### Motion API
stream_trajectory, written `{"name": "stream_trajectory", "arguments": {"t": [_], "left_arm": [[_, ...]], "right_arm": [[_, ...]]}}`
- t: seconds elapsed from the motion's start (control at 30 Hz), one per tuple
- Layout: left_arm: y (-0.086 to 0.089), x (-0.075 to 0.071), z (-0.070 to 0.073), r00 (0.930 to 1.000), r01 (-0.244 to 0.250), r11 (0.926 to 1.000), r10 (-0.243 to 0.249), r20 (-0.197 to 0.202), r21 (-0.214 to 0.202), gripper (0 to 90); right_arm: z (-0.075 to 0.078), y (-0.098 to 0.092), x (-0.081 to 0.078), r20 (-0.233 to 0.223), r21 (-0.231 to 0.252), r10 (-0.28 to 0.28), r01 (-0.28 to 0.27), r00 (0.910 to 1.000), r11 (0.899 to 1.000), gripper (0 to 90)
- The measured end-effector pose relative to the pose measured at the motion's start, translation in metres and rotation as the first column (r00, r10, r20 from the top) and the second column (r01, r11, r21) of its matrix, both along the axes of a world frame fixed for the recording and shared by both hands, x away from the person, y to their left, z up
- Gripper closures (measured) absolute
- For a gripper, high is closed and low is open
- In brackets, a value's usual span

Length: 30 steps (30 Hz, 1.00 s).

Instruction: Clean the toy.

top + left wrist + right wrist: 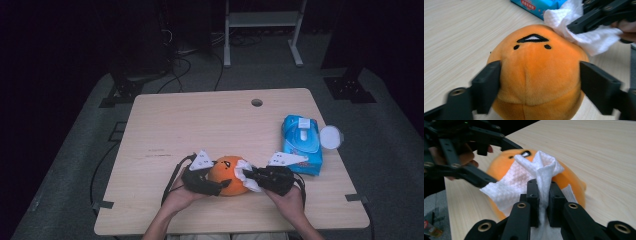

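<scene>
An orange plush toy (227,176) (536,70) (570,181) with a small stitched face sits near the front edge of the wooden table (200,120). My left gripper (218,181) (539,80) comes from the left, and its two jaws press on the toy's sides. The right gripper (251,175) (543,192) is shut on a bunched white wipe (246,176) (584,32) (524,177), which lies against the toy's upper right side. Hands hold both grippers from below.
A blue pack of wipes (301,142) (536,5) lies at the right of the table, with a round white lid (331,136) beside it at the edge. A cable hole (257,102) is at the back. A white metal frame (262,20) stands beyond.
</scene>
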<state>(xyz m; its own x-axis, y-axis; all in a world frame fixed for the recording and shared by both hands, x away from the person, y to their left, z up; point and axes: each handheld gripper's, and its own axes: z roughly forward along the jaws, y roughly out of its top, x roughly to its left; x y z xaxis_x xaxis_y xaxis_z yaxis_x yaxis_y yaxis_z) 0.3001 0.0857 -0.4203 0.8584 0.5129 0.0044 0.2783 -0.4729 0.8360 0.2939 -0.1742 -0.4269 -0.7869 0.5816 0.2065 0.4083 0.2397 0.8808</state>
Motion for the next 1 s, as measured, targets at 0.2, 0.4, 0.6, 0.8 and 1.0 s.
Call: {"name": "stream_trajectory", "arguments": {"t": [0.2, 0.4, 0.6, 0.8, 1.0], "left_arm": [[-0.006, -0.006, 0.001, 0.9982, 0.037, 0.9991, -0.038, 0.046, 0.022, 26.0], [0.0, 0.005, 0.001, 0.9944, -0.06, 0.9969, 0.056, -0.09, -0.05, 15.0], [-0.014, -0.011, 0.0, 0.9979, 0.033, 0.9988, -0.035, 0.055, 0.036, 27.3], [-0.007, -0.001, 0.001, 0.9983, -0.048, 0.9986, 0.047, -0.034, -0.023, 9.8], [-0.007, -0.003, -0.001, 0.9995, -0.027, 0.9995, 0.026, -0.018, -0.018, 24.2]], "right_arm": [[0.01, 0.01, -0.003, 0.058, -0.009, 0.027, -0.026, 0.998, 1.0, 80.8], [-0.002, -0.01, 0.009, 0.008, -0.016, -0.055, 0.055, 0.9984, 0.998, 80.8], [0.011, 0.016, -0.006, 0.061, 0.011, 0.052, -0.053, 0.9968, 0.999, 80.7], [0.003, 0.001, 0.004, 0.025, -0.011, -0.023, 0.024, 0.9994, 1.0, 80.8], [0.009, 0.006, -0.001, 0.047, -0.001, -0.004, 0.004, 0.9989, 1.0, 80.7]]}}
